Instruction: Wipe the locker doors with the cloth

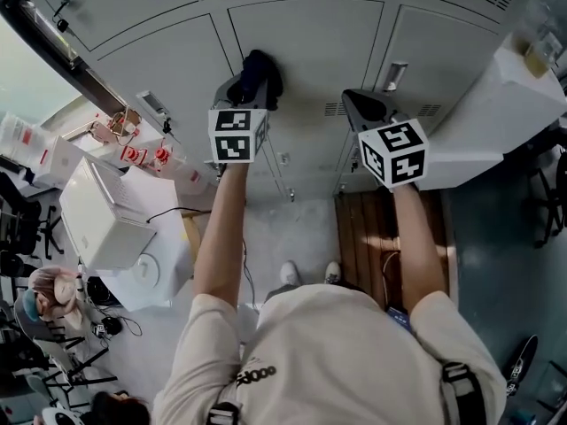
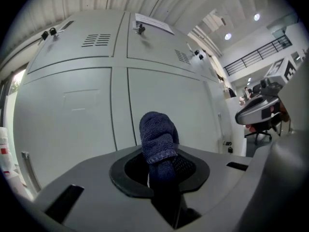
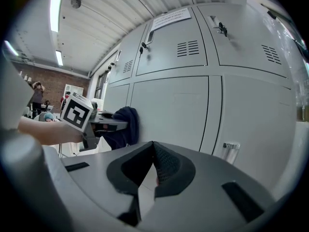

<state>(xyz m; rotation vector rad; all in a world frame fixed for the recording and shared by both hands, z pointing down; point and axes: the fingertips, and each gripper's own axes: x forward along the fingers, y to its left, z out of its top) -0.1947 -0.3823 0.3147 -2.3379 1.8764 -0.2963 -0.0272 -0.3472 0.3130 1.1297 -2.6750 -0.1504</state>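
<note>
Head view: left gripper (image 1: 246, 85) holds the dark blue cloth (image 1: 262, 65) against the locker doors (image 1: 306, 34), on the middle panel. Right gripper (image 1: 361, 104) is near the doors, just beside a door handle (image 1: 395, 75).
Left gripper view: jaws pinch the cloth, with the doors close behind it.
Right gripper view: jaws pressed together with nothing between them; the doors are ahead.

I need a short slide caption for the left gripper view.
The left gripper grips a dark blue cloth before grey locker doors.
</note>
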